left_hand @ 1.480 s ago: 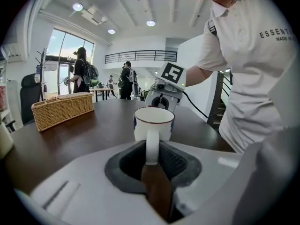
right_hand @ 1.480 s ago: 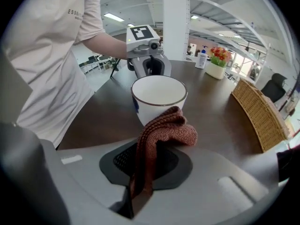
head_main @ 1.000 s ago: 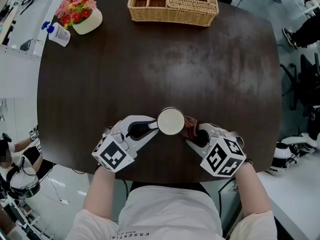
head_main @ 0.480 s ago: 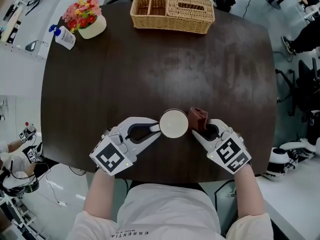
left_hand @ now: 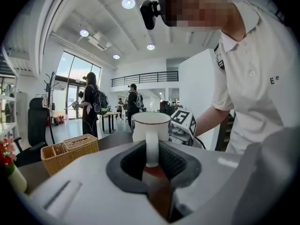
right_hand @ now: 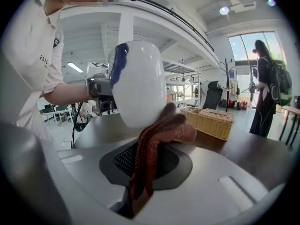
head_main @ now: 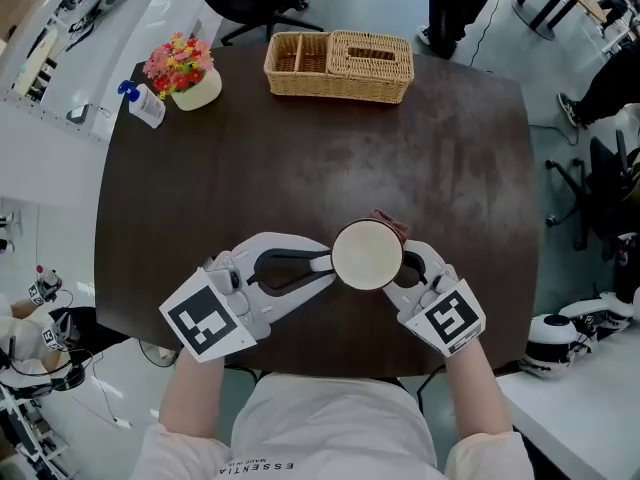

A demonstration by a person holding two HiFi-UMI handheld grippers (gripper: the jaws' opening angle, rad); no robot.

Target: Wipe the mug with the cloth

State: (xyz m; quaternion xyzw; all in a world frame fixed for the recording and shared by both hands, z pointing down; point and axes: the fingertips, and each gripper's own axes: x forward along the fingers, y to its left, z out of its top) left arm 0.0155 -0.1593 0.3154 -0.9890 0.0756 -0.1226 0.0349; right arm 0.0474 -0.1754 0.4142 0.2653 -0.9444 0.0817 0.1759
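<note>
A white mug [head_main: 367, 254] hangs above the dark table [head_main: 300, 148], lifted toward the head camera. My left gripper [head_main: 325, 261] is shut on the mug's handle [left_hand: 151, 149]; the mug [left_hand: 151, 125] stands upright beyond the jaws in the left gripper view. My right gripper [head_main: 397, 263] is shut on a reddish-brown knitted cloth [right_hand: 157, 139]. The cloth's bunched end presses against the lower side of the mug [right_hand: 138, 83]. From the head view only a corner of the cloth [head_main: 392, 225] shows past the mug's rim.
A wicker basket [head_main: 338, 65] stands at the table's far edge. A flower pot [head_main: 186, 74] and a small spray bottle [head_main: 145, 105] sit at the far left corner. Office chairs and people stand around the room beyond the table.
The mug has risen off the table and looks larger in the head view. The right gripper has moved in so the cloth is against and partly under the mug.
</note>
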